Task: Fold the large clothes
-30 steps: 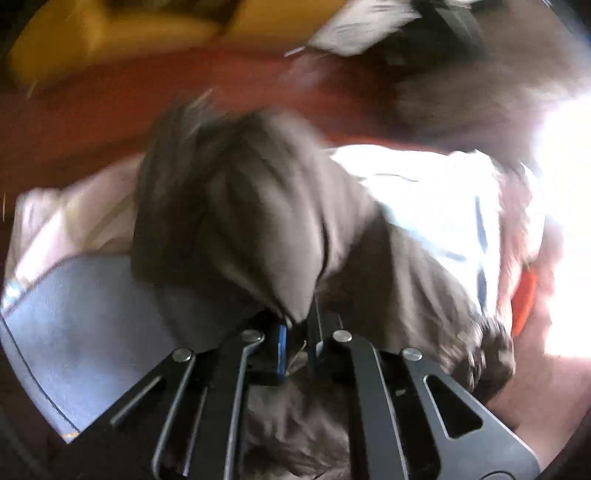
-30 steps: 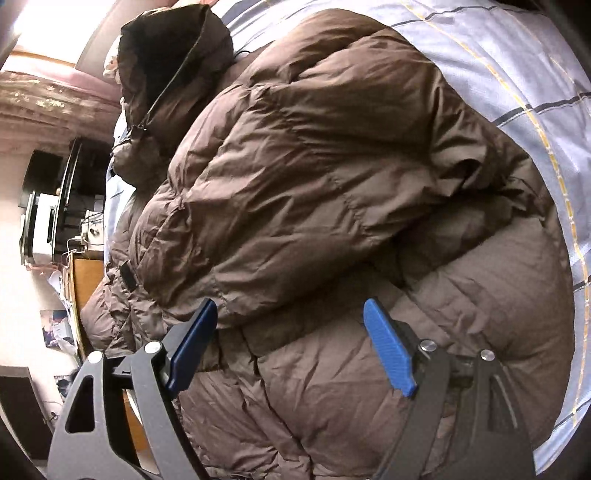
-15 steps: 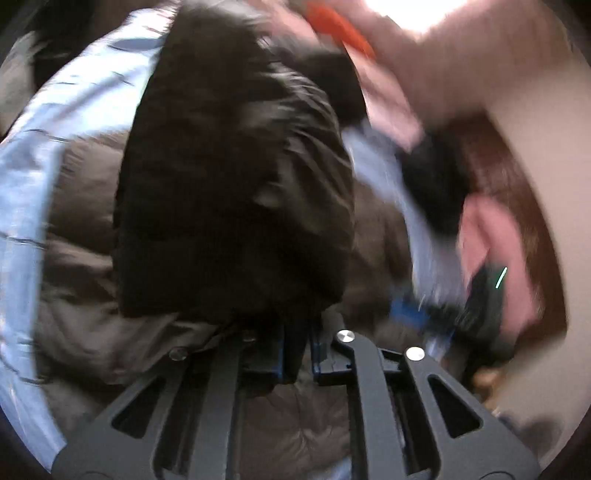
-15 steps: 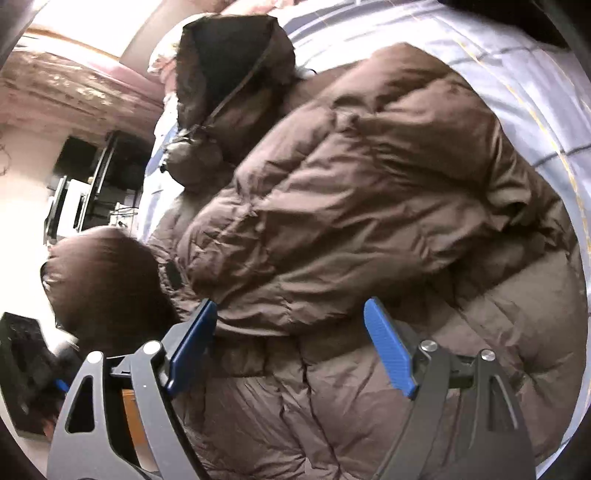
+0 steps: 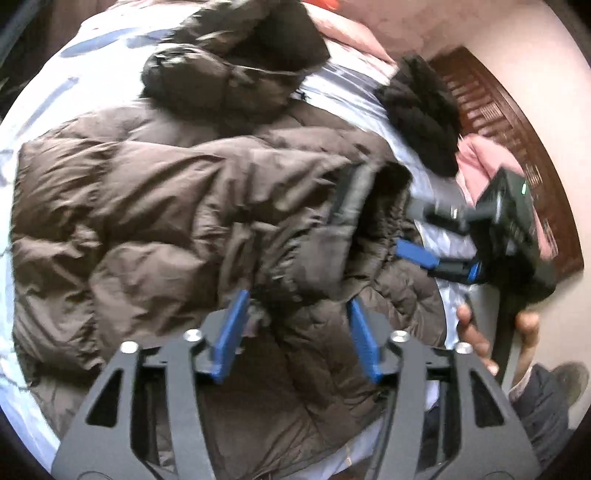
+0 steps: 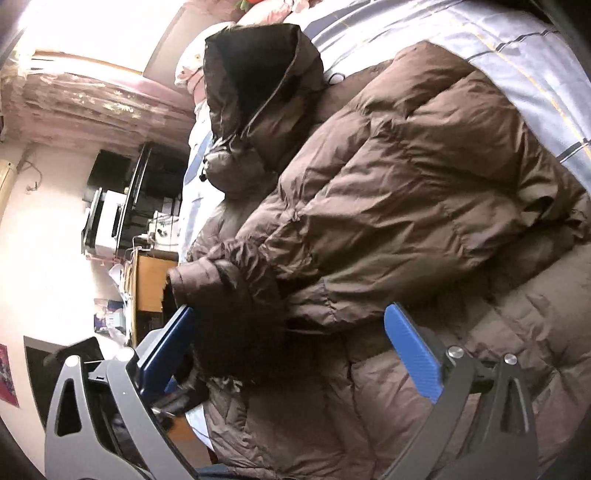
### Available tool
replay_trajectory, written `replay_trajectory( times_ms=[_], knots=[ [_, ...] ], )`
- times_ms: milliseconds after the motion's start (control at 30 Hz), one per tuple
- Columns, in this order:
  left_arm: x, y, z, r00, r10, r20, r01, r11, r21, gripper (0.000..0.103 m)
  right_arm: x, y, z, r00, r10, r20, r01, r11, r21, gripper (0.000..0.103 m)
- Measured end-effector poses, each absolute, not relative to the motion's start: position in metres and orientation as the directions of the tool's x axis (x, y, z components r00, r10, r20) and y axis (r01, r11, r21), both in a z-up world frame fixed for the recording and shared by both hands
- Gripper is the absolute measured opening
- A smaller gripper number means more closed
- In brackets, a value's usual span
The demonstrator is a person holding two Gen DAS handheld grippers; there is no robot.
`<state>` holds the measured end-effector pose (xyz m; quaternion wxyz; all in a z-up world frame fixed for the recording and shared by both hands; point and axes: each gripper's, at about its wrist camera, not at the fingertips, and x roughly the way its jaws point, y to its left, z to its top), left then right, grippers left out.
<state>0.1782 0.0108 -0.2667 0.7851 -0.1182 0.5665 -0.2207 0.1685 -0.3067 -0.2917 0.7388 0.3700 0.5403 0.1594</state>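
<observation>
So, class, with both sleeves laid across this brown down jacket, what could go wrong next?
1. The puffy sleeve may spring back and undo the fold, since the left gripper is opening and nothing pins it.
2. The hood lies unfolded and may bulk up the bundle.
3. The right gripper could snag the cuff.

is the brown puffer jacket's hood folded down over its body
No, the brown puffer jacket has its dark-lined hood lying above the collar on the striped bedsheet.

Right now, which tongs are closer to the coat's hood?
Left, I think. The left tongs, opening, hover over the coat below the hood. The right tongs sit farther down by the sleeve cuff.
</observation>
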Motion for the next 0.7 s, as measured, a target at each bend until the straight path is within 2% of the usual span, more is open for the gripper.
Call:
replay_trajectory(
  times_ms=[67, 167, 300, 367, 400, 467, 533, 600, 633, 700],
  knots=[
    [0.170, 0.026, -0.265, 0.275, -0.406, -0.871, 0.154, 0.913, -0.377, 0.064, 0.168, -0.310, -0.304, 0.346, 0.625, -0.700, 0.220, 0.671, 0.708, 0.102],
    [0.177, 0.053, -0.266, 0.309, -0.291, -0.906, 0.086, 0.957, -0.278, 0.064, 0.158, -0.331, -0.310, 0.422, 0.586, -0.692, 0.334, 0.609, 0.720, 0.102],
    [0.169, 0.091, -0.267, 0.314, -0.164, -0.935, 0.024, 0.986, -0.165, 0.065, 0.156, -0.320, -0.305, 0.413, 0.669, -0.618, 0.254, 0.567, 0.783, 0.102],
    [0.168, 0.099, -0.271, 0.297, -0.109, -0.949, -0.004, 0.993, -0.115, 0.069, 0.151, -0.307, -0.300, 0.415, 0.708, -0.571, 0.209, 0.537, 0.817, 0.102],
    [0.169, 0.102, -0.273, 0.288, -0.103, -0.952, -0.015, 0.994, -0.112, 0.071, 0.152, -0.298, -0.299, 0.386, 0.708, -0.591, 0.188, 0.566, 0.802, 0.102],
    [0.171, 0.103, -0.277, 0.269, -0.123, -0.955, -0.011, 0.991, -0.131, 0.071, 0.158, -0.274, -0.303, 0.290, 0.656, -0.697, 0.162, 0.684, 0.712, 0.102],
    [0.171, 0.101, -0.280, 0.255, -0.118, -0.960, -0.005, 0.992, -0.123, 0.072, 0.154, -0.260, -0.317, 0.222, 0.592, -0.775, 0.192, 0.752, 0.630, 0.101],
    [0.173, 0.098, -0.284, 0.248, -0.097, -0.964, -0.001, 0.995, -0.101, 0.078, 0.150, -0.254, -0.335, 0.156, 0.552, -0.819, 0.248, 0.781, 0.574, 0.099],
    [0.173, 0.098, -0.286, 0.244, -0.089, -0.966, -0.002, 0.996, -0.092, 0.079, 0.149, -0.254, -0.342, 0.148, 0.545, -0.825, 0.265, 0.782, 0.564, 0.096],
    [0.171, 0.100, -0.289, 0.232, -0.081, -0.969, 0.000, 0.997, -0.083, 0.080, 0.152, -0.255, -0.349, 0.173, 0.550, -0.817, 0.262, 0.774, 0.576, 0.084]
  ],
)
